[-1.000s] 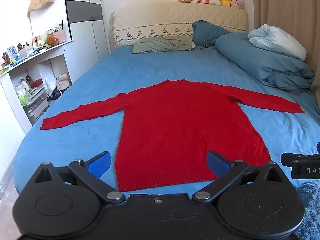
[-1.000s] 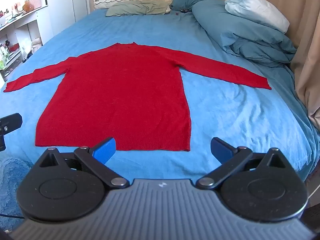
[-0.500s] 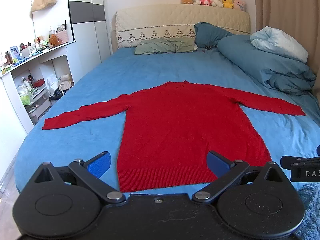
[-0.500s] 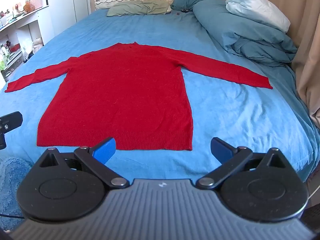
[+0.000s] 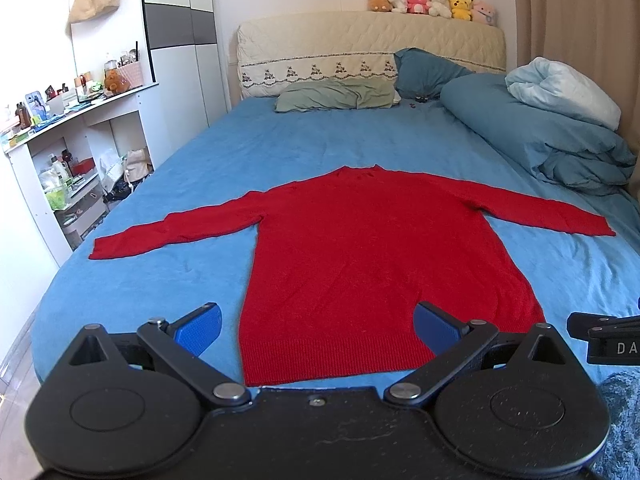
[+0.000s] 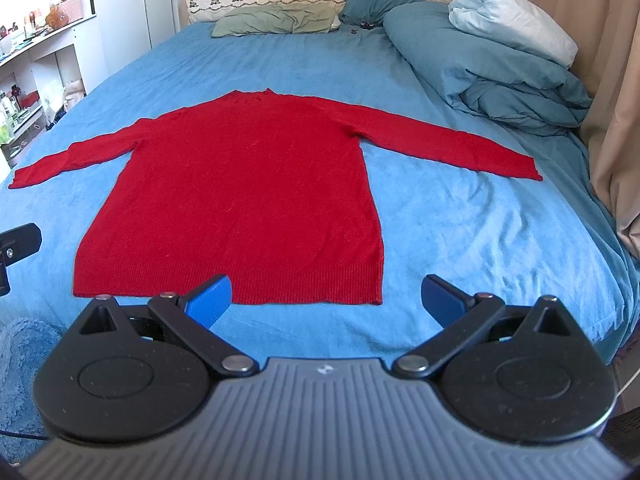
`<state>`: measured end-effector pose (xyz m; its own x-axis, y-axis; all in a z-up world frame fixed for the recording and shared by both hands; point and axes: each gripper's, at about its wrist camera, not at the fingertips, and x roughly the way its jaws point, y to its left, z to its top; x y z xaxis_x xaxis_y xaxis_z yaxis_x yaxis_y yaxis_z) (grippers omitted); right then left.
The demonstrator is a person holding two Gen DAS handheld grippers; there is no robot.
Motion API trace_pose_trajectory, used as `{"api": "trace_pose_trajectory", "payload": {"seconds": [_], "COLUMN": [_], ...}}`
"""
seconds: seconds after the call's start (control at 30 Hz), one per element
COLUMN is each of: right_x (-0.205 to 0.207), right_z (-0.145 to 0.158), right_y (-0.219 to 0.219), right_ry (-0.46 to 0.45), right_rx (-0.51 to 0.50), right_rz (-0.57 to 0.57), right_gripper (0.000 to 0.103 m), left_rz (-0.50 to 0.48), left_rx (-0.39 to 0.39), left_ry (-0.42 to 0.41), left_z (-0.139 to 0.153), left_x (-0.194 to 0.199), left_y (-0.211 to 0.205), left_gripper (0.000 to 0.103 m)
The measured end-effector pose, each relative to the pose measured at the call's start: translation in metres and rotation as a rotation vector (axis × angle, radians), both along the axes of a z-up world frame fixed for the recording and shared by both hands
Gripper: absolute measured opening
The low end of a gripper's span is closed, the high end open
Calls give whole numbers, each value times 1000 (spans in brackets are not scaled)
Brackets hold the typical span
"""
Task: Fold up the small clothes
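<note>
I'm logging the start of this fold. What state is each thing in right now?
Sweater: spread flat on the bed, both sleeves out, unfolded.
Left tongs: open, holding nothing, over the hem.
Right tongs: open, holding nothing, near the hem's right corner.
Duvet: bunched up along the bed's right side.
Bed: sheet smooth.

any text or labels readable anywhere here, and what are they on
"DA" in white letters, cut off by the frame edge, on the black body of the right hand-held gripper as seen from the left wrist view.
A small white logo mark, not letters, on the grey ribbed housing in the right wrist view.
Labels on the bottles and boxes on the white shelves: too small and blurred to read.
The red sweater shows no print.
</note>
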<state>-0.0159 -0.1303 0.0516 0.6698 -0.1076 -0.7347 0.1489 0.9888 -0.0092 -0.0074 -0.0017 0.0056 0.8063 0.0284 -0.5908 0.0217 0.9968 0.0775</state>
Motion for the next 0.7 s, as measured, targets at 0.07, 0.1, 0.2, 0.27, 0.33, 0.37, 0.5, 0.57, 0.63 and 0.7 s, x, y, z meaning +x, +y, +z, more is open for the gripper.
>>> {"api": "trace_pose_trajectory", "payload": {"seconds": [0.07, 0.1, 0.2, 0.27, 0.33, 0.37, 0.5, 0.57, 0.63, 0.7], "right_x": [0, 0, 0, -1, -1, -1, -1, -1, -1, -1], "right_z": [1, 1, 1, 2, 4, 4, 4, 5, 5, 5], "right_y": [-1, -1, 0, 0, 0, 0, 1, 1, 1, 1], "right_ry": [1, 0, -1, -3, -2, -2, -3, -4, -4, -5], "right_rx": [1, 1, 2, 1, 2, 1, 1, 0, 1, 0], "right_rz": [0, 0, 0, 2, 2, 1, 2, 2, 3, 2], "right_gripper": [103, 103, 103, 103, 103, 103, 103, 103, 103, 103], "left_rz": [3, 3, 7, 9, 9, 9, 9, 10, 10, 11], "left_rx": [-2, -3, -3, -5, -4, -3, -3, -4, -6, -5], "left_ry": [-1, -3, -9, -11, -14, -15, -17, -18, -19, -20], "left_z": [0, 1, 2, 2, 2, 2, 2, 3, 4, 4], "left_x": [0, -1, -2, -2, -4, -4, -5, -5, -5, -5], "left_y": [0, 0, 1, 1, 1, 1, 0, 1, 1, 2], "left_gripper": [103, 103, 103, 103, 103, 103, 103, 103, 103, 103]}}
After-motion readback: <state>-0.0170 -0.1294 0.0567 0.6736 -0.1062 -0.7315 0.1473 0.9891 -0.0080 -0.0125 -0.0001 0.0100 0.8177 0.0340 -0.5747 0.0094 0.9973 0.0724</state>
